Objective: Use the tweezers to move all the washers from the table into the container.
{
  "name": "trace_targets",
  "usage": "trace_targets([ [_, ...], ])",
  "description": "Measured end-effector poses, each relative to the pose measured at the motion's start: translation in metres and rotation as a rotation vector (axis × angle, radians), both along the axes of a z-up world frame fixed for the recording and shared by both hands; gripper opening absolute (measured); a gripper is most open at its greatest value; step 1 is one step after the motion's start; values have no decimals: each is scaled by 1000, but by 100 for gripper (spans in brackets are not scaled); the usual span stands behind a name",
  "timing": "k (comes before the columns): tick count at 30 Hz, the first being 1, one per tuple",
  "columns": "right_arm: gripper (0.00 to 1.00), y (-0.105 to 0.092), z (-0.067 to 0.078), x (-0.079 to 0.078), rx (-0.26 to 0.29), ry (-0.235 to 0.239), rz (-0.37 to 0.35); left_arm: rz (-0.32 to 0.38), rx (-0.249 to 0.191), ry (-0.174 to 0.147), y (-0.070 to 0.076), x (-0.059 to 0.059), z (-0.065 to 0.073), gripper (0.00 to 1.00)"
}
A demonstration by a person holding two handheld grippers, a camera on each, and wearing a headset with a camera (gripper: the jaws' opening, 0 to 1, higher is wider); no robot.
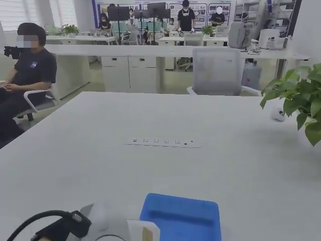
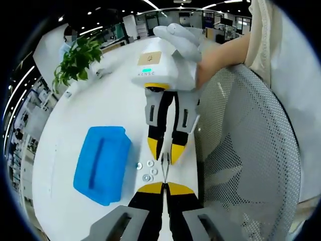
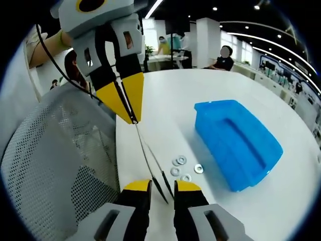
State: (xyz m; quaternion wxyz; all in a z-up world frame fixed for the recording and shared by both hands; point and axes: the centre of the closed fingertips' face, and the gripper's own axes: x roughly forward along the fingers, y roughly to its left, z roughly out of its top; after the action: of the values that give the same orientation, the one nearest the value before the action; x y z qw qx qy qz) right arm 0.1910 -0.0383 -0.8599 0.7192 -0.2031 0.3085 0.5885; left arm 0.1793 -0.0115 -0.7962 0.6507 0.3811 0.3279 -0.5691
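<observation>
Several small metal washers (image 3: 198,168) (image 2: 146,177) lie on the white table near its edge, beside an open blue container (image 3: 235,143) (image 2: 100,163) (image 1: 180,218). My left gripper (image 2: 163,189) (image 3: 129,113) is shut on the joined end of thin metal tweezers (image 3: 146,155) (image 2: 164,168). The tweezers' two prongs reach between the jaws of my right gripper (image 3: 163,190) (image 2: 166,152), which stands open around them with a narrow gap. Both grippers hover just off the table edge, close to the washers. Nothing lies in the container that I can see.
A grey mesh chair (image 2: 251,150) (image 3: 55,150) sits right behind the grippers at the table edge. A potted plant (image 1: 301,100) (image 2: 77,57) stands at the table's far right. A socket strip (image 1: 163,142) crosses mid-table. A seated person (image 1: 27,75) is at far left.
</observation>
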Motion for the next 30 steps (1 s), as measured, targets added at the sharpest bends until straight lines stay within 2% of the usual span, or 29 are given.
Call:
trace_targets([
  [3,9,5,4,-5,28,5,28,-5,-15,4,-5,0,6,0],
  [6,10,9,7,-7,40,-8,47,-14,-13,7,-7,0,7,0],
  [11,8,9,6,-6,34,-18,54,-26,-11,10,-9,-1,10,0],
  [18,8,18,11,-3,65,-17,55,-50,-10,-4,-13,1,20,0],
  [26,7,27,15,9,74,-65,61,-81,18,-25,-15,8,24,0],
  [30,8,30,15,14,86,-69,57,-86,34,-31,-14,13,25,0],
])
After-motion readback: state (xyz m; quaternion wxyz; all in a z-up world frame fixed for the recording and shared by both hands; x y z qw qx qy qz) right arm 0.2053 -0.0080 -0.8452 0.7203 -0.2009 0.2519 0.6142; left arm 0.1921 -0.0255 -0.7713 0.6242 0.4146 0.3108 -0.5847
